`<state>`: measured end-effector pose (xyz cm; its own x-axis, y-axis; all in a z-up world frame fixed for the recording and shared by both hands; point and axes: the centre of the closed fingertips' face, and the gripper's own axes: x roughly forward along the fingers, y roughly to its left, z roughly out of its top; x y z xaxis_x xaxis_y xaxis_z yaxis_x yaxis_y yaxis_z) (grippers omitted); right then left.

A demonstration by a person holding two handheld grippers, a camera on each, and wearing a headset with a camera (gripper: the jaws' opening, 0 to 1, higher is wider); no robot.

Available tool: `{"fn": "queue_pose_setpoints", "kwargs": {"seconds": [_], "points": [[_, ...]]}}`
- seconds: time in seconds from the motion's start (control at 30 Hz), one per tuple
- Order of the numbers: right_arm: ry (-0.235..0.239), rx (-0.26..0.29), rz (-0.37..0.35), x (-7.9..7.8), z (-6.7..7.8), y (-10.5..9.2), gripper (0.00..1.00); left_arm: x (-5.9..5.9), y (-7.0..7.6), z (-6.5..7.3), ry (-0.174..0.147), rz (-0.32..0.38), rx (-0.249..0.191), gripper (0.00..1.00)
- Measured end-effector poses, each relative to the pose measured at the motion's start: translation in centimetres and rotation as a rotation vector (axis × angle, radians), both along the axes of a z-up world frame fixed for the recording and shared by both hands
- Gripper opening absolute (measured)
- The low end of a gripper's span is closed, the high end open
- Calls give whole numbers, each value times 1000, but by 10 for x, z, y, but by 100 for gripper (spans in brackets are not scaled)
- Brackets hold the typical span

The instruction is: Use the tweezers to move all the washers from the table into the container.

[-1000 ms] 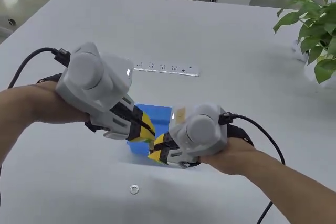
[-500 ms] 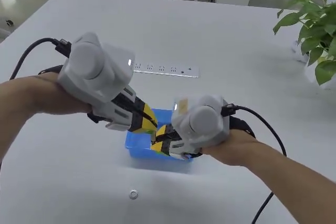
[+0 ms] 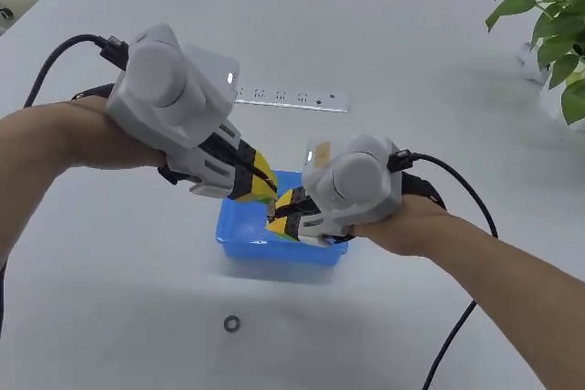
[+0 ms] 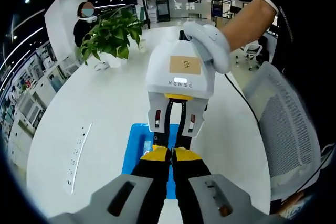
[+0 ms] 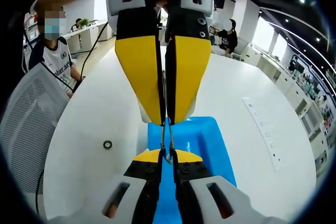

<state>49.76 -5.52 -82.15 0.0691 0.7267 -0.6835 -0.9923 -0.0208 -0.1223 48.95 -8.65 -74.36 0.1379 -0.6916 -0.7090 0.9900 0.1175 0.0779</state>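
A blue container [image 3: 274,253] sits on the white table, also seen in the left gripper view [image 4: 135,145] and the right gripper view [image 5: 205,140]. Thin metal tweezers [image 5: 164,132] hang above it. My left gripper [image 3: 262,182] is shut on their upper part, its yellow jaws coming down from the top of the right gripper view [image 5: 167,119]. My right gripper [image 3: 277,218] meets it tip to tip, shut on the tweezers' lower end [image 5: 167,156]. One washer [image 3: 231,323] lies on the table in front of the container, apart from both grippers [image 5: 107,144].
A white power strip [image 3: 292,98] lies beyond the container. A green plant [image 3: 553,6] stands at the far right. A mesh chair [image 5: 26,114] is beside the table. People stand in the background. Cables trail from both grippers.
The head camera has tilted, so the picture has shifted. Both grippers, still tip to tip, now sit over the container's middle, baring its near edge. The washer on the table has not moved.
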Motion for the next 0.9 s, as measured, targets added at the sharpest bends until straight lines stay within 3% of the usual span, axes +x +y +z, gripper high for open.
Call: {"fn": "queue_pose_setpoints", "kwargs": {"seconds": [0.37,0.9], "points": [[30,-10,-6,13,-20,-3,10,15,-2,-20,17,-3,-1,5],[64,-41,21,16,-44,2,10,21,4,-44,49,8,4,5]]}}
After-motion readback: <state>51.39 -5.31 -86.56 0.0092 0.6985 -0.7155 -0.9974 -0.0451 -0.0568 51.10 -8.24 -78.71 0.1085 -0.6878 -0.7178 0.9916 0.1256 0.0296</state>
